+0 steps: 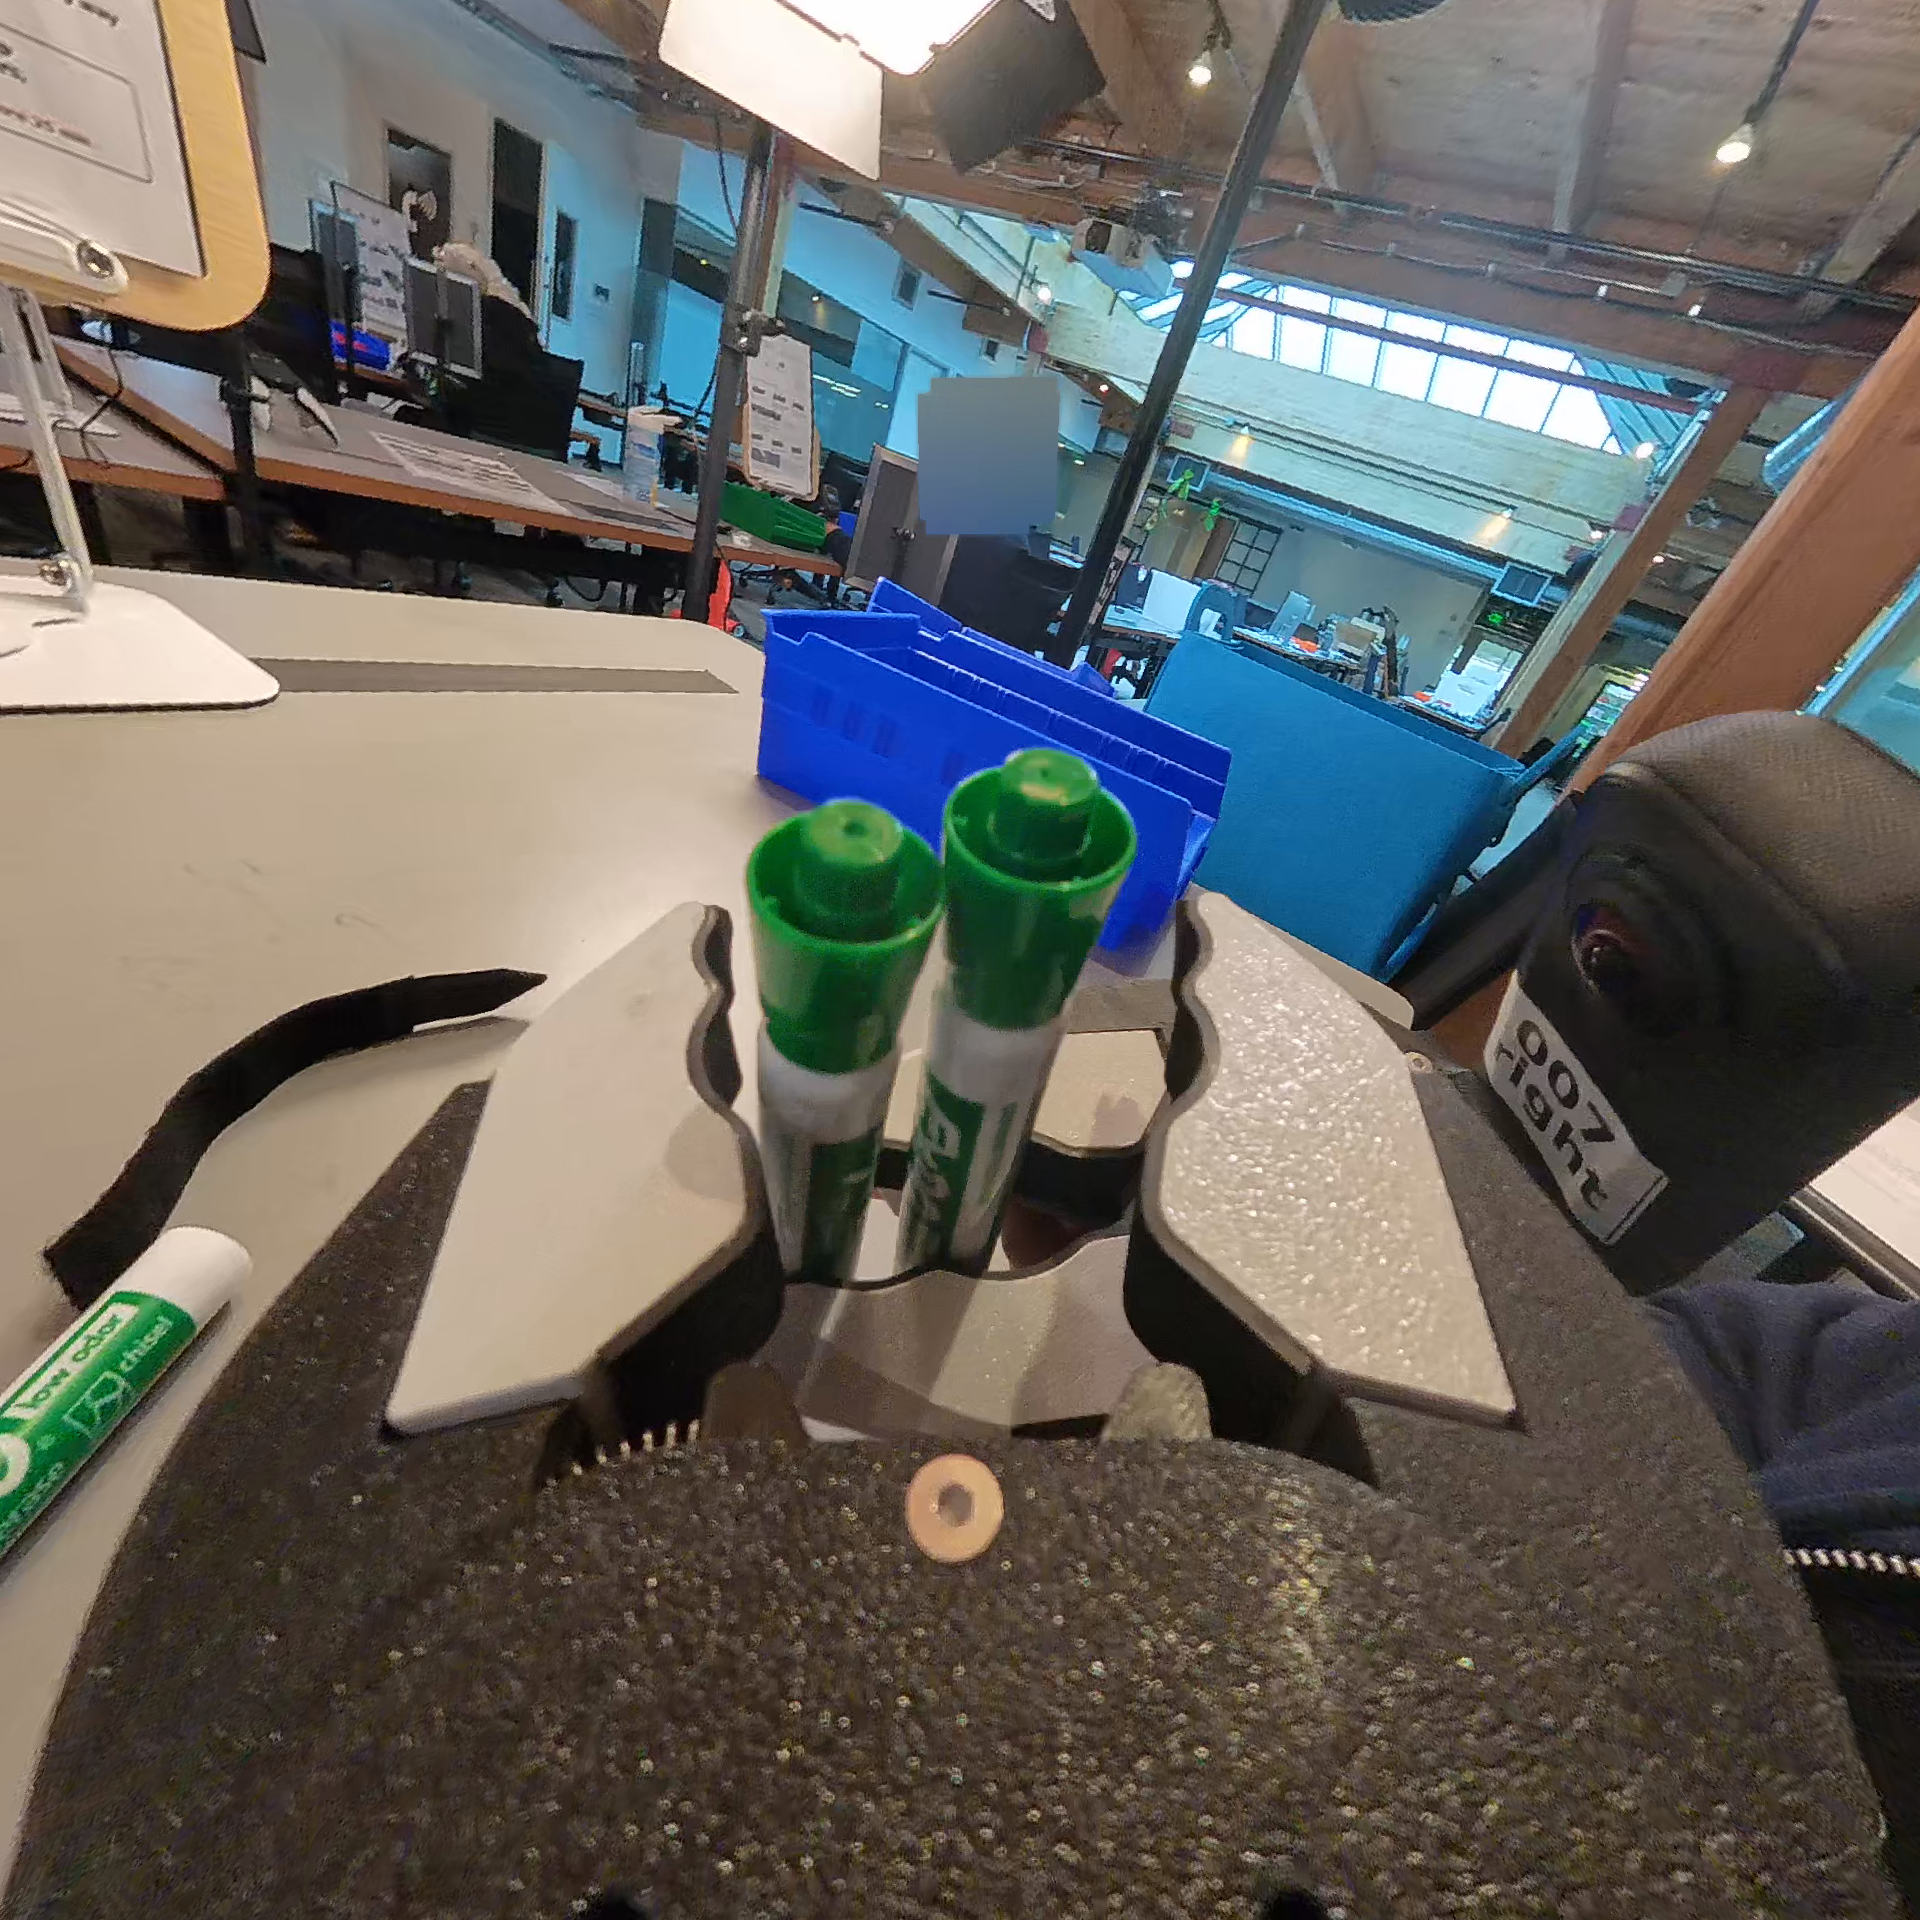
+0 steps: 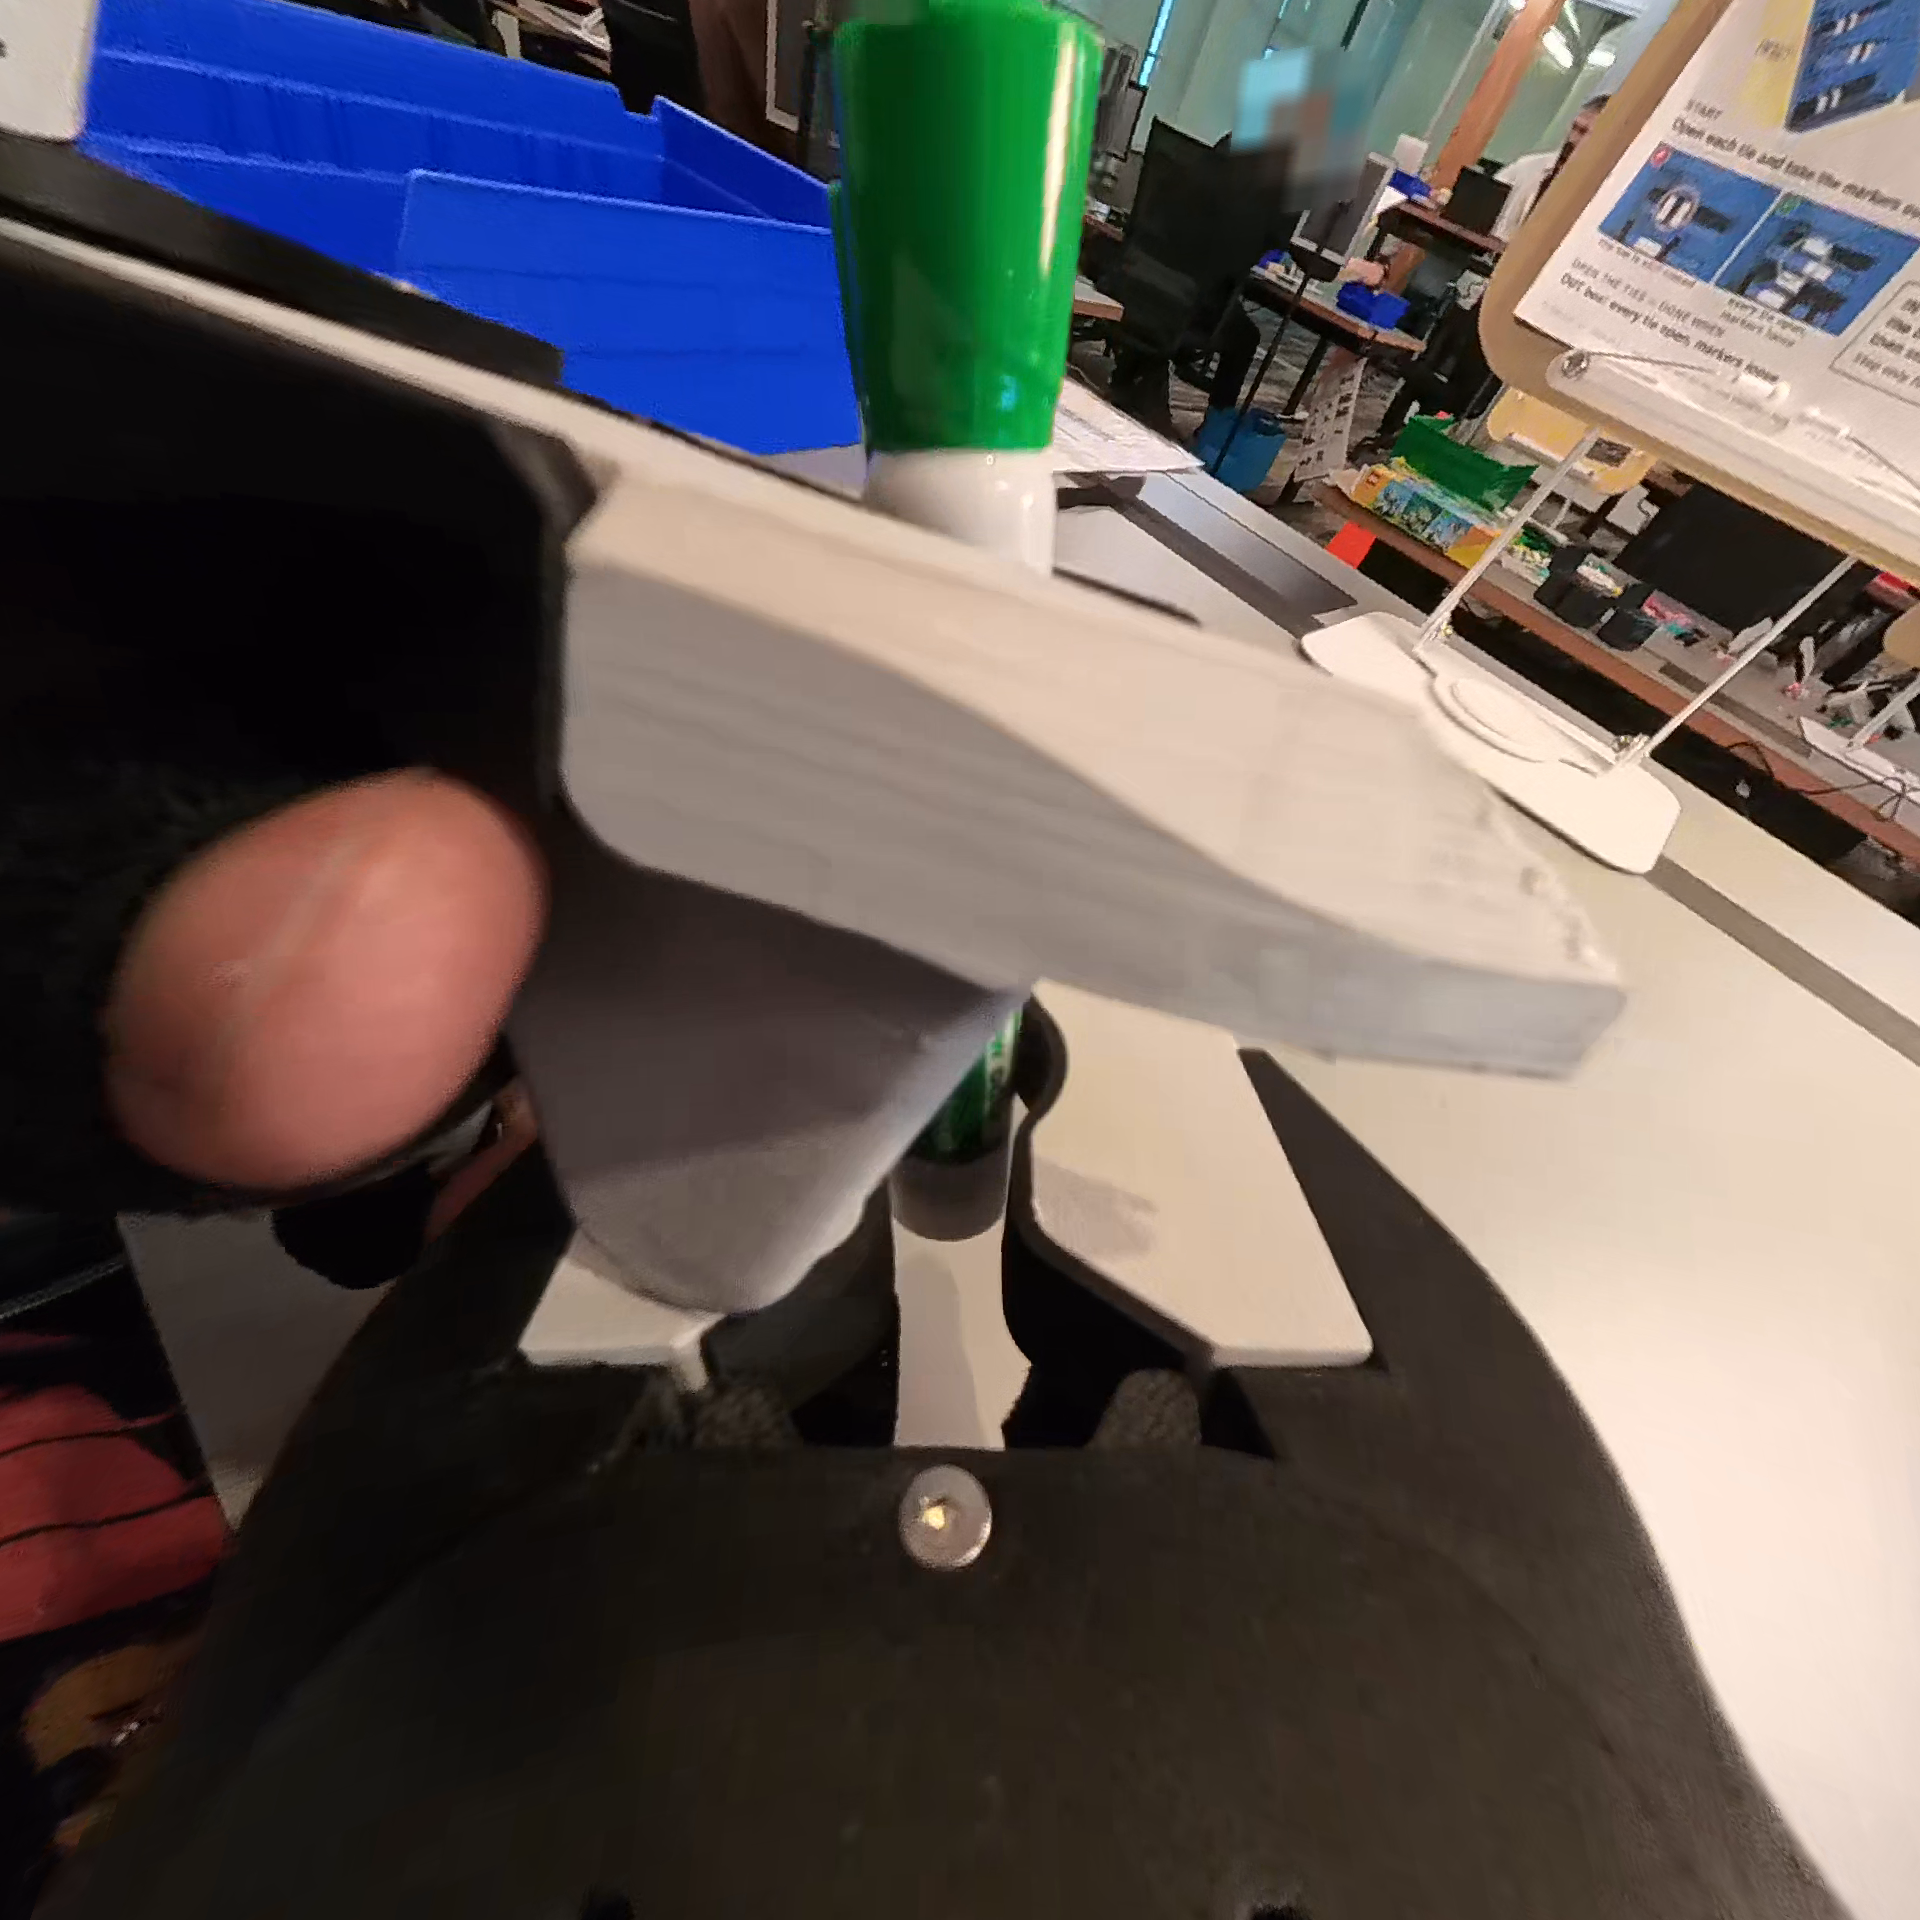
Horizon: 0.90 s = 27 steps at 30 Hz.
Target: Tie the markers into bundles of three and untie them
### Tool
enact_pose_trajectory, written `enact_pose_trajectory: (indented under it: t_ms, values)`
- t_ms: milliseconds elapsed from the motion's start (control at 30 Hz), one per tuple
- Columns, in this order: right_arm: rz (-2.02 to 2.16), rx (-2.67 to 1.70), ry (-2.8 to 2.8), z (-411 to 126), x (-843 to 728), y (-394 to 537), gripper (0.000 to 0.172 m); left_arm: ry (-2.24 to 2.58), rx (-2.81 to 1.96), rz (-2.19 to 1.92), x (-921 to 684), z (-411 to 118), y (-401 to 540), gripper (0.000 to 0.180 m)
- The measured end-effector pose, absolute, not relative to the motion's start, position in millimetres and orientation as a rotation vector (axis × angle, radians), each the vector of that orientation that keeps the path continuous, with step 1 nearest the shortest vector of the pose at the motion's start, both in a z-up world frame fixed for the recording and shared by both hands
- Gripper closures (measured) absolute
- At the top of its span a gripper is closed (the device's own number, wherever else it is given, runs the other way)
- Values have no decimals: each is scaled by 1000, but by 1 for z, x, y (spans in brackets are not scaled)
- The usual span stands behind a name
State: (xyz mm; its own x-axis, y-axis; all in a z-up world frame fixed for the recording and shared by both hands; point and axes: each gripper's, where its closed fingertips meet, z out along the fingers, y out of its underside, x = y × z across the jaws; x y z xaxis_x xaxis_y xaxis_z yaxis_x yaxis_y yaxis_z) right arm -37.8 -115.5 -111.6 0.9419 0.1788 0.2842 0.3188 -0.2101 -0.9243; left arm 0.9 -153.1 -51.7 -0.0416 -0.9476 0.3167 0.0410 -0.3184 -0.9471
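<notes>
Our right gripper (image 2: 956, 1153) seems to pinch two green markers (image 1: 842, 935) upright, jaws narrowed, so our left gripper (image 1: 951, 966), jaws spread, can take them.

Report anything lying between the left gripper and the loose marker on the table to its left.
Nothing lies on the table between the left gripper and the loose marker. The black strap curls beyond that marker, not across the way. However, two upright green markers already stand between its fingers.
</notes>
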Motion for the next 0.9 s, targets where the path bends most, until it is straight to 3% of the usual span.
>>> enact_pose_trajectory:
  t_ms: [33,433,533,900]
  values:
    - [-132,-1798,-358,-112,-37,-115,154,1024,-1403,-1484,0,-52,-152,99]
    - [-90,-1823,-341,-114,-42,-113,152,1022,-1498,-1445,-3,-57,-144,114]
    - [-93,-1818,-357,-115,-45,-113,152,1005,-1486,-1450,-5,-56,-140,129]
    - [-104,-1818,-338,-115,-43,-112,152,988,-1507,-1452,-4,-58,-132,133]
